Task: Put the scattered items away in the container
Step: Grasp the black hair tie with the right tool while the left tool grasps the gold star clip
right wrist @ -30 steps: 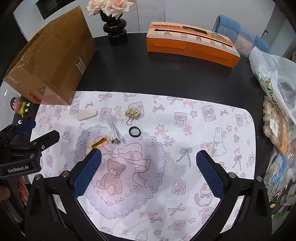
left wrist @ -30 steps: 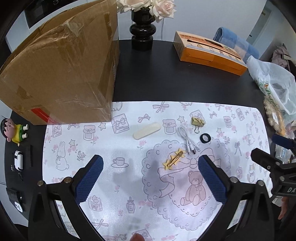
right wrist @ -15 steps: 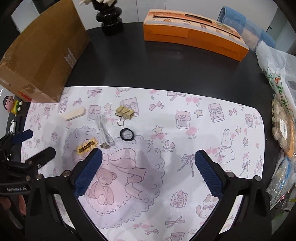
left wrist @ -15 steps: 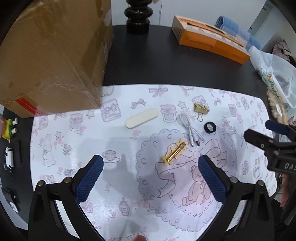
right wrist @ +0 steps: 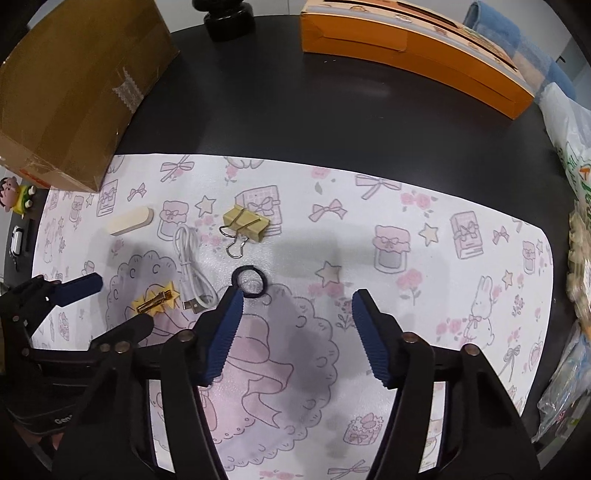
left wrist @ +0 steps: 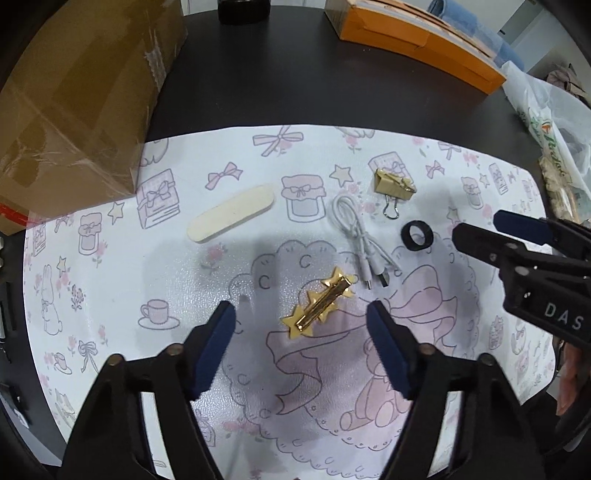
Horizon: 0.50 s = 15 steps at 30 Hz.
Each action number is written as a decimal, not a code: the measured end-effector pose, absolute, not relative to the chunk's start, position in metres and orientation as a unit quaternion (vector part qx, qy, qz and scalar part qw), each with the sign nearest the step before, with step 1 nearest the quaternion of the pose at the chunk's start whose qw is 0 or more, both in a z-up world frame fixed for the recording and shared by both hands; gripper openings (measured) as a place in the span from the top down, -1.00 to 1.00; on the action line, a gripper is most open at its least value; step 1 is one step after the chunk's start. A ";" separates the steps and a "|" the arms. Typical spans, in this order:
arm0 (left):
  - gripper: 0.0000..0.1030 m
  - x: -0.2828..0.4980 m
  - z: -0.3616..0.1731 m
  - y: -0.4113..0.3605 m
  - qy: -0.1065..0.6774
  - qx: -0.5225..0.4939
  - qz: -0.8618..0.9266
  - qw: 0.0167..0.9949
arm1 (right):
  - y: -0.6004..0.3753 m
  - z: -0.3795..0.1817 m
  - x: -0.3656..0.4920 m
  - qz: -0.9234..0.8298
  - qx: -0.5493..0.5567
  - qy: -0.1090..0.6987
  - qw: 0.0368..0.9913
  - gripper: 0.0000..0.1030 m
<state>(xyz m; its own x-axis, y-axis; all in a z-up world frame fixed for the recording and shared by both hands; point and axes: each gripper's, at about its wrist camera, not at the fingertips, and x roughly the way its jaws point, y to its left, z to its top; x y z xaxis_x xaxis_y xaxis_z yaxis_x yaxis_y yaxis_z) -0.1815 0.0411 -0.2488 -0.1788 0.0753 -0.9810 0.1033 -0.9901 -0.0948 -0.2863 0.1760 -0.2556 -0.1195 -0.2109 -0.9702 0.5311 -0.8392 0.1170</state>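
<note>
Right now my left gripper (left wrist: 300, 325) hangs wide open around the gold star hair clip (left wrist: 319, 307) on the patterned mat (left wrist: 184, 288); my right gripper (right wrist: 295, 306), open and empty, hovers beside the black ring (right wrist: 248, 282).

Your left wrist view crops the cardboard box (left wrist: 74, 96) at ten o'clock and the black vase (left wrist: 242, 13) at twelve; the bag's (left wrist: 554, 140) lettering stays unreadable at two o'clock.

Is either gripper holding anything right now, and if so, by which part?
Nothing is held. The left gripper is open, its fingers either side of the gold star hair clip lying on the mat. The right gripper is open, nothing between its fingers.
</note>
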 end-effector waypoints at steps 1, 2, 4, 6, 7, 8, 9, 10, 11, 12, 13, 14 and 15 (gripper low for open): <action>-0.19 -0.182 -0.250 0.043 0.066 0.642 -0.764 0.010 | 0.173 -0.258 -0.286 -0.735 0.614 0.135 0.254 -0.12; -0.15 -0.182 -0.251 0.044 0.061 0.643 -0.764 0.011 | 0.171 -0.259 -0.286 -0.734 0.615 0.136 0.255 -0.03; -0.15 -0.183 -0.253 0.047 0.054 0.644 -0.763 0.009 | 0.168 -0.262 -0.286 -0.732 0.615 0.137 0.258 0.06; -0.15 -0.183 -0.255 0.050 0.049 0.645 -0.763 0.005 | 0.166 -0.265 -0.286 -0.730 0.617 0.133 0.263 0.11; -0.08 -0.184 -0.256 0.052 0.045 0.645 -0.763 0.003 | 0.165 -0.266 -0.286 -0.729 0.618 0.133 0.263 0.14; -0.03 -0.184 -0.257 0.054 0.041 0.645 -0.763 0.001 | 0.164 -0.267 -0.286 -0.728 0.619 0.134 0.263 0.22; 0.03 -0.184 -0.258 0.055 0.038 0.646 -0.763 -0.001 | 0.163 -0.268 -0.287 -0.727 0.619 0.135 0.263 0.26; 0.08 -0.184 -0.259 0.057 0.036 0.646 -0.762 -0.002 | 0.163 -0.269 -0.287 -0.727 0.620 0.135 0.263 0.27; 0.11 -0.184 -0.261 0.058 0.036 0.648 -0.761 -0.004 | 0.163 -0.269 -0.287 -0.727 0.620 0.133 0.264 0.29; 0.11 -0.183 -0.263 0.060 0.036 0.650 -0.759 -0.005 | 0.162 -0.270 -0.288 -0.727 0.620 0.132 0.264 0.29; 0.11 -0.183 -0.265 0.061 0.036 0.651 -0.758 -0.006 | 0.161 -0.271 -0.288 -0.726 0.620 0.132 0.265 0.29; 0.11 -0.183 -0.266 0.062 0.035 0.652 -0.757 -0.006 | 0.159 -0.272 -0.287 -0.725 0.621 0.134 0.266 0.29; 0.11 -0.183 -0.267 0.063 0.031 0.651 -0.758 -0.006 | 0.158 -0.274 -0.286 -0.724 0.621 0.136 0.267 0.29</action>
